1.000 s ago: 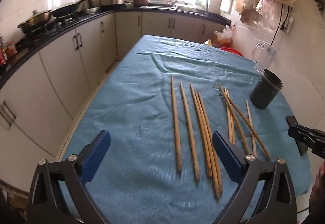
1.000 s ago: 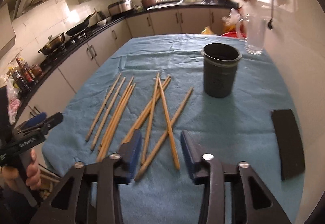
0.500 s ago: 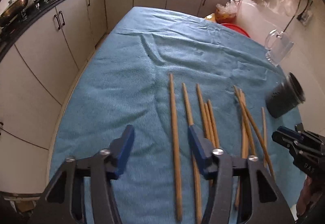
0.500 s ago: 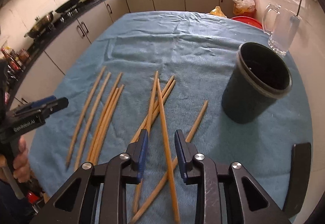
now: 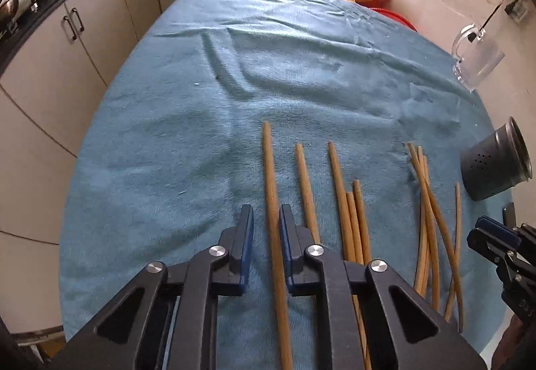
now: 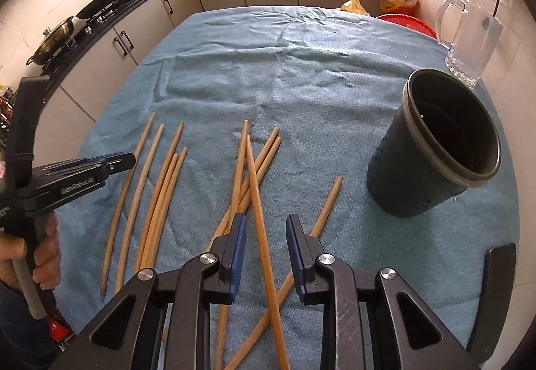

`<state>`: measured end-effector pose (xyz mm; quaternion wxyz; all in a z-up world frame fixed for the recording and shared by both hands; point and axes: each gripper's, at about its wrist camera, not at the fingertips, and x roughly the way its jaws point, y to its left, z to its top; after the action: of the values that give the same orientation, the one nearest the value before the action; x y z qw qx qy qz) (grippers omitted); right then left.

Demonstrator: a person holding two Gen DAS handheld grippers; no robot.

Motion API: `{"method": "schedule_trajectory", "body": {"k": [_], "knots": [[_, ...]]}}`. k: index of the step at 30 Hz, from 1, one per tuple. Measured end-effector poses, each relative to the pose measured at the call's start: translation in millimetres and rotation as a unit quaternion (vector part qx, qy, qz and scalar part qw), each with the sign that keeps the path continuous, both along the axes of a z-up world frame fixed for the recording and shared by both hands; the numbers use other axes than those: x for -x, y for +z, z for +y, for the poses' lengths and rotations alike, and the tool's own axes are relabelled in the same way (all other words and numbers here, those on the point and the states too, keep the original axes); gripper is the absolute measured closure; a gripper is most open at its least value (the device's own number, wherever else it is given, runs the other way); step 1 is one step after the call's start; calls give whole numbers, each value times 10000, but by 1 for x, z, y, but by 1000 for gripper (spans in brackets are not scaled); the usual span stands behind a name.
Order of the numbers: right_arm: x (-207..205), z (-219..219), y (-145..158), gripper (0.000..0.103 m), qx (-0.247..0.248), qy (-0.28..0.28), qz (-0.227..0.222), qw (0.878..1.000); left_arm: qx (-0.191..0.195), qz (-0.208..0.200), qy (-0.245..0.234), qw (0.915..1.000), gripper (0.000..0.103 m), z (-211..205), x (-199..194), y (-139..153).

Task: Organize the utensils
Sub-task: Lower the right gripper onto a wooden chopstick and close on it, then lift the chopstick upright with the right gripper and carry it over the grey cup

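Several wooden chopsticks lie on a blue cloth-covered table (image 5: 167, 142). My left gripper (image 5: 265, 212) is open narrowly, its jaws low on either side of the leftmost chopstick (image 5: 270, 189). My right gripper (image 6: 264, 222) is open, straddling a chopstick (image 6: 258, 189) that lies on top of a crossed pile (image 6: 261, 155). A dark round utensil holder (image 6: 432, 148) stands upright at the right; it also shows in the left wrist view (image 5: 495, 165). The left gripper shows in the right wrist view (image 6: 100, 165).
A clear glass mug (image 6: 469, 38) stands behind the holder near the wall. A dark flat object (image 6: 495, 289) lies at the table's right edge. Kitchen cabinets and a stove with pans (image 6: 83, 11) run along the left. A red basin (image 6: 408, 23) sits past the far edge.
Both grippers have moved down and forward over the chopsticks. The left jaws have narrowed a lot around the leftmost chopstick. The right jaws narrowed, then widened a little.
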<state>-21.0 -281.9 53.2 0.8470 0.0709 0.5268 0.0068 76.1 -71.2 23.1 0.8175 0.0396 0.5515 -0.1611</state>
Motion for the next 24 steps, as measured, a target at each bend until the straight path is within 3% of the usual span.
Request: {"method": "schedule_trajectory", "body": {"k": [15, 18, 20, 24], "knots": [[-29, 7, -23, 77, 328, 119, 439, 9984, -154, -127, -35, 9998, 96, 0, -3, -2], [-35, 12, -28, 84, 349, 215, 478, 9980, -191, -188, -18, 9996, 96, -3, -5, -2], [-38, 17, -30, 94, 389, 291, 456, 9978, -203, -232, -11, 9995, 96, -5, -6, -2], [-37, 19, -27, 96, 474, 348, 356, 9976, -87, -285, -48, 9995, 97, -3, -2, -1]]}}
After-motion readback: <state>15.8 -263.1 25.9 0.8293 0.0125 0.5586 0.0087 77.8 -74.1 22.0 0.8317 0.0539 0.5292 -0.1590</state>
